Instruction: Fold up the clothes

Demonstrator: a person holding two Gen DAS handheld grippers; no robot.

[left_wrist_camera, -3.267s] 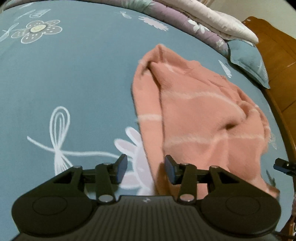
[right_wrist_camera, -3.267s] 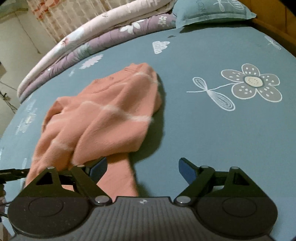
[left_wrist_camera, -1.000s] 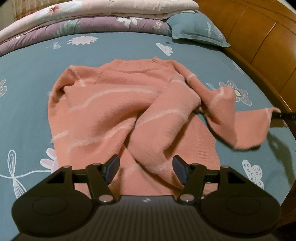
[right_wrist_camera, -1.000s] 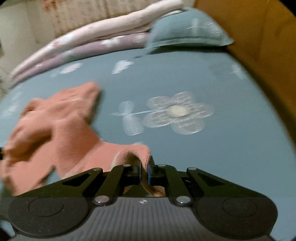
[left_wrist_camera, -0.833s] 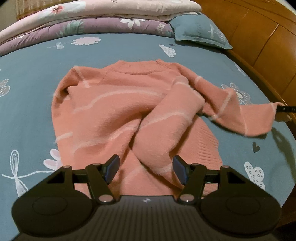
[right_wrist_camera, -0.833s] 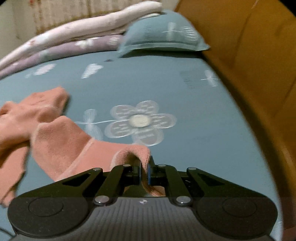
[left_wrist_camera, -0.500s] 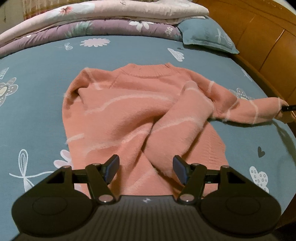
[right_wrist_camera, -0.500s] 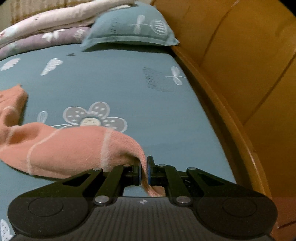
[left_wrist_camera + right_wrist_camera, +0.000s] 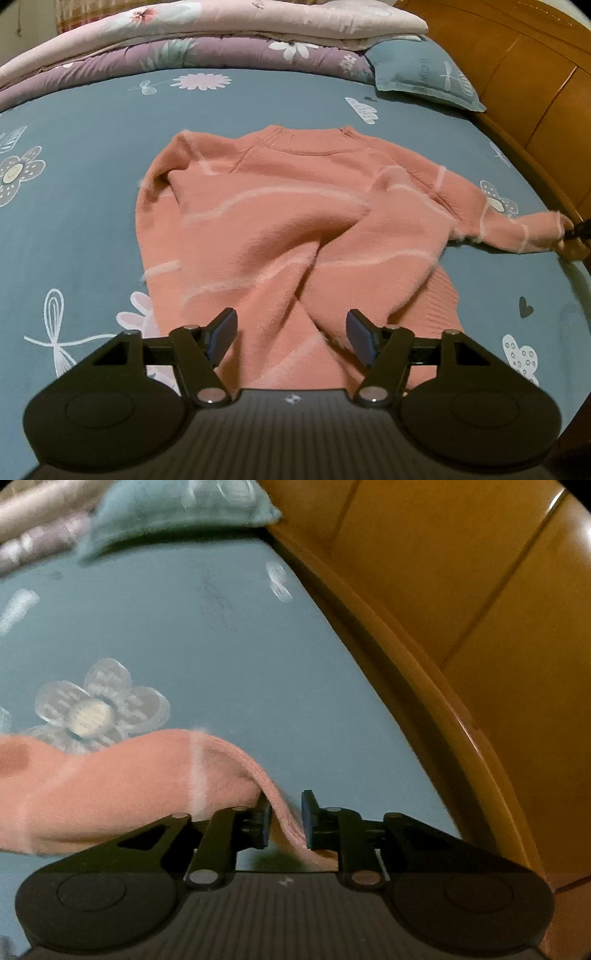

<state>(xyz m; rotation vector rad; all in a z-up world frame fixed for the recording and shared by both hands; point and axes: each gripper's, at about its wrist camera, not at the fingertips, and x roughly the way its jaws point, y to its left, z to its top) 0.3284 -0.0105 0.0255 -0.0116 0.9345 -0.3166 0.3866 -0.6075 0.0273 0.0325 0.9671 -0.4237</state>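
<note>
A salmon-pink sweater (image 9: pixel 277 229) with pale stripes lies face up on the blue floral bed sheet (image 9: pixel 92 147), collar away from me. Its left sleeve is folded across the body. My left gripper (image 9: pixel 291 334) hovers over the hem, its jaws wide and still opening, pinching nothing. The right sleeve (image 9: pixel 517 229) stretches out toward the headboard. In the right wrist view the sleeve's cuff (image 9: pixel 147 775) hangs loosely between the pads of my right gripper (image 9: pixel 286 821), whose jaws are opening and no longer pinch it.
A wooden headboard (image 9: pixel 461 627) runs close along the right of the right gripper. A blue pillow (image 9: pixel 424 77) and folded quilts (image 9: pixel 221 33) lie at the far side of the bed. Bare sheet lies left of the sweater.
My right gripper has carried the cuff rightward toward the headboard, drawing the sleeve out straight, and its jaws have parted from shut. The left gripper has barely moved and opened slightly.
</note>
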